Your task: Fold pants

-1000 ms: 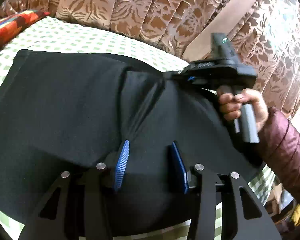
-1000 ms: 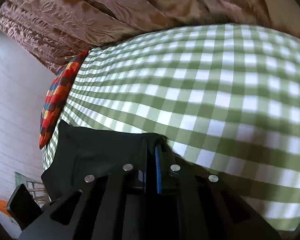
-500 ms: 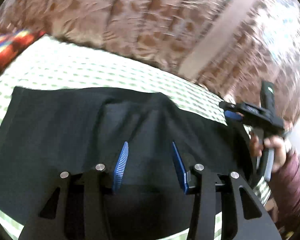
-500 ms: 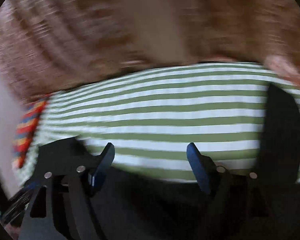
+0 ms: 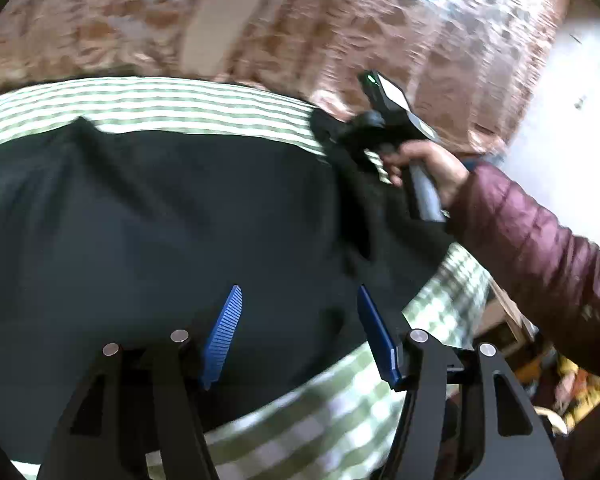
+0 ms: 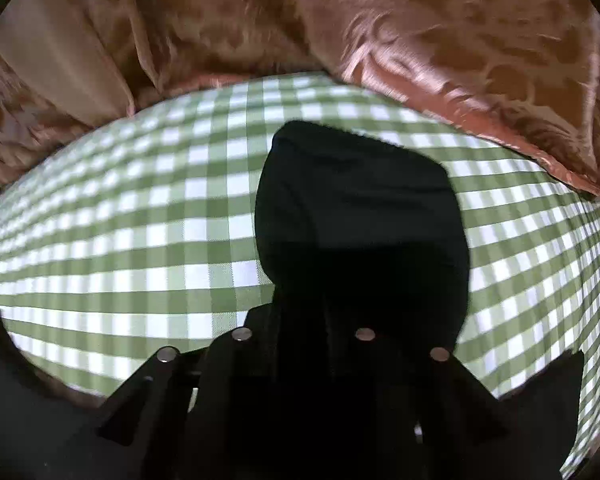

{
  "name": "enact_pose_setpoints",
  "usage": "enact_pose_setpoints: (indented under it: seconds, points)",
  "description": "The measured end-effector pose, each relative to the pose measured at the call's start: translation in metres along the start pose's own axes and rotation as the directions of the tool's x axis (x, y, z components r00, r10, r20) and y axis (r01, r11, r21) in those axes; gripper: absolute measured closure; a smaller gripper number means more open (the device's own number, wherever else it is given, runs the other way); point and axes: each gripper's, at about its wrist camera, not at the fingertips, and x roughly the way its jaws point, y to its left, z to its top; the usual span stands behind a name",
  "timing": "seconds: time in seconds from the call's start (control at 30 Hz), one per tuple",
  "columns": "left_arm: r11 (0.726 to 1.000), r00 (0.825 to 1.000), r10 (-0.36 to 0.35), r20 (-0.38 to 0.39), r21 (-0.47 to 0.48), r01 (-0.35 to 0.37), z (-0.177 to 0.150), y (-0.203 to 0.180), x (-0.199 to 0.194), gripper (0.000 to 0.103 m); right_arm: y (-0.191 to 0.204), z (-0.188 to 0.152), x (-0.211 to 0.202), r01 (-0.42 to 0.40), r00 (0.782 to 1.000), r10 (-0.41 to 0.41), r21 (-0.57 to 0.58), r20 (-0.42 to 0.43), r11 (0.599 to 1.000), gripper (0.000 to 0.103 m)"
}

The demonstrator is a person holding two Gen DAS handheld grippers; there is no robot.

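Black pants (image 5: pixel 160 220) lie spread across a bed covered by one green-and-white checked sheet (image 5: pixel 148 100), with brown patterned curtains (image 5: pixel 100 20) hanging behind it. One pair of pants and two hand-held grippers are in view.

From the left wrist view, the left hand-held gripper (image 5: pixel 300 332) hovers over the near edge of the pants. Its two blue pads (image 5: pixel 224 332) stand well apart and are opening, with dark cloth beneath them but nothing pinched between them.

At the far right corner of the pants, a person's hand (image 5: pixel 424 164) in a maroon quilted sleeve (image 5: pixel 540 248) holds the right hand-held gripper (image 5: pixel 340 136). Its jaws are closing on a bunched end of the fabric. In the right wrist view, a flap of the black cloth (image 6: pixel 360 220) hangs forward from between the jaws, over the checked sheet; the pads themselves are lost in the dark fabric, so the grip itself is not visible.

Judging from this, a fold is in progress: the right side has taken up one end of the pants while the left side has let go. The next move likely calls for carrying the gripped end across and laying it flat over the rest, keeping the edges aligned.
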Motion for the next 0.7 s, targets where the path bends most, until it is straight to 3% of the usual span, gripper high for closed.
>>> enact_pose_setpoints:
  seconds: [0.13,0.3,0.4,0.57,0.67,0.7]
  points:
    - [0.995,1.0,-0.011,-0.025,0.095,0.013,-0.001,-0.024,0.014,0.044,-0.033,-0.017,-0.055,-0.148,0.983,0.135,0.1,0.121,0.984,0.089]
    - [0.99,0.997,-0.027,-0.071,0.138,0.037,-0.011,-0.037,0.03,0.044,-0.096,-0.069,-0.121,-0.31,0.932,0.237,0.268,0.274,0.912,0.089]
    - [0.985,0.994,-0.038,-0.105,0.162,0.054,-0.017,-0.045,0.038,0.042,-0.13,-0.102,-0.131,-0.338,0.924,0.239,0.344,0.299,0.876,0.089]
    - [0.973,0.994,0.039,-0.102,0.23,-0.015,-0.021,-0.057,0.052,0.041,-0.172,-0.166,-0.115,-0.348,0.934,0.256,0.473,0.249,0.809,0.089]
    - [0.972,0.993,0.061,-0.103,0.232,-0.035,-0.021,-0.054,0.058,0.047,-0.185,-0.181,-0.103,-0.398,0.915,0.286,0.514,0.286,0.76,0.07]
    - [0.97,0.992,0.074,-0.101,0.237,-0.049,-0.019,-0.054,0.059,0.052,-0.193,-0.185,-0.102,-0.427,0.902,0.3,0.537,0.311,0.728,0.055]
